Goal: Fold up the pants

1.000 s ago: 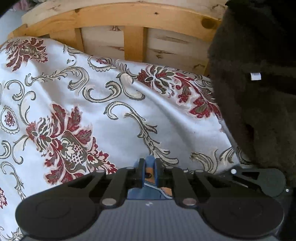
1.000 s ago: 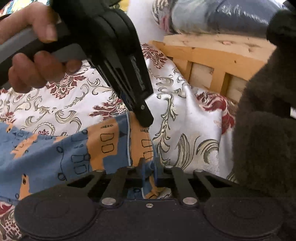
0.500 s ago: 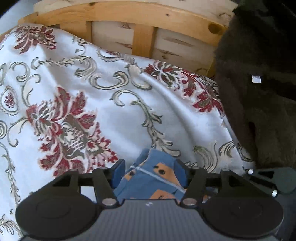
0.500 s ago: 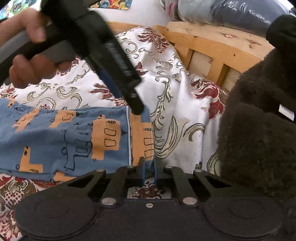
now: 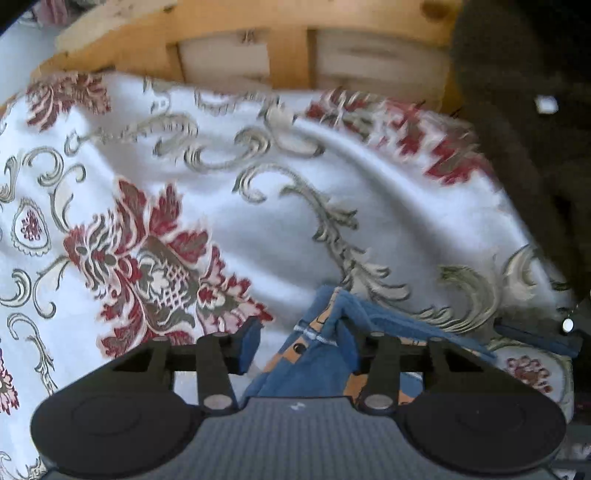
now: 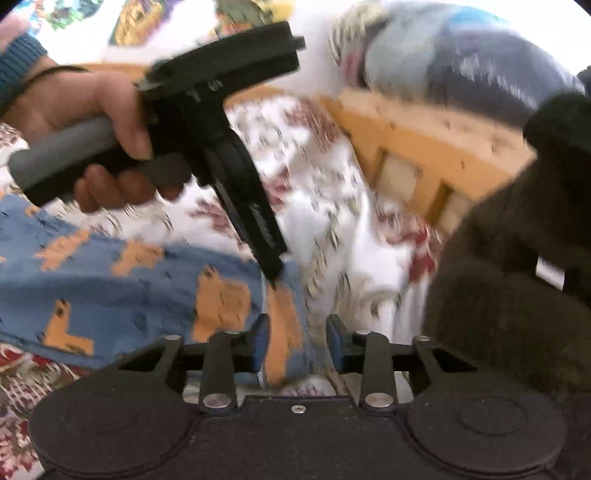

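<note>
The blue pants with orange prints [image 6: 140, 288] lie on the floral white bedspread [image 5: 258, 206]. In the left wrist view a rumpled end of the pants [image 5: 325, 350] lies between the spread fingers of my left gripper [image 5: 301, 345], which is open. My right gripper [image 6: 297, 341] is open too, with the pants' edge [image 6: 284, 332] lying loose between its fingers. The left gripper also shows in the right wrist view [image 6: 273, 273], held by a hand, its tip at the pants' far corner.
A wooden bed frame [image 5: 288, 33] runs along the far edge of the bedspread. A big dark brown plush thing [image 6: 517, 277] sits at the right, close to both grippers. Wrapped bedding [image 6: 461, 55] lies beyond the frame.
Both grippers have opened and let go of the pants. The pants' end has come down from the air onto the bedspread. The left gripper opened first, then the right.
</note>
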Tool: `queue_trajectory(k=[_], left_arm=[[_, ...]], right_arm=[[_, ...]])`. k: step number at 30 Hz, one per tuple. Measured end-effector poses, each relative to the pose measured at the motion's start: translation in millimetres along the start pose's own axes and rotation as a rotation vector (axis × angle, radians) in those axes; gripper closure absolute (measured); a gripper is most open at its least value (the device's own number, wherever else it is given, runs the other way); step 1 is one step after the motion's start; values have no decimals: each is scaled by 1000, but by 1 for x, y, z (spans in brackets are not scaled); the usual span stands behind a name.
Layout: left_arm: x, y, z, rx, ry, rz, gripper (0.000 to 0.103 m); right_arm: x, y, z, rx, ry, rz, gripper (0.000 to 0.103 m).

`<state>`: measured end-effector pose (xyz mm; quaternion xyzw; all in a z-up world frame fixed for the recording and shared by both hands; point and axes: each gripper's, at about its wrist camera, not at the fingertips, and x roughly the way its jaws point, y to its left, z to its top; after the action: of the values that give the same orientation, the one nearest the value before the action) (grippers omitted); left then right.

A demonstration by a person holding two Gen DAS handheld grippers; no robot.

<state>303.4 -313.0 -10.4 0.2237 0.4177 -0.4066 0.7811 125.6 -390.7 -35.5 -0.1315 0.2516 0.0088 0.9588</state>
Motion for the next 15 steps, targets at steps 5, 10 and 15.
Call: queue_trajectory(k=[5, 10, 15], left_arm=[[-29, 17, -8, -108, -62, -33, 37], [-78, 27, -54, -200, -122, 23, 37], [-116, 5, -129, -215, -137, -8, 39]], right_arm=[[5, 3, 0, -4, 8, 77, 72], [8, 4, 3, 13, 51, 144, 72], [17, -27, -5, 196, 159, 202, 74]])
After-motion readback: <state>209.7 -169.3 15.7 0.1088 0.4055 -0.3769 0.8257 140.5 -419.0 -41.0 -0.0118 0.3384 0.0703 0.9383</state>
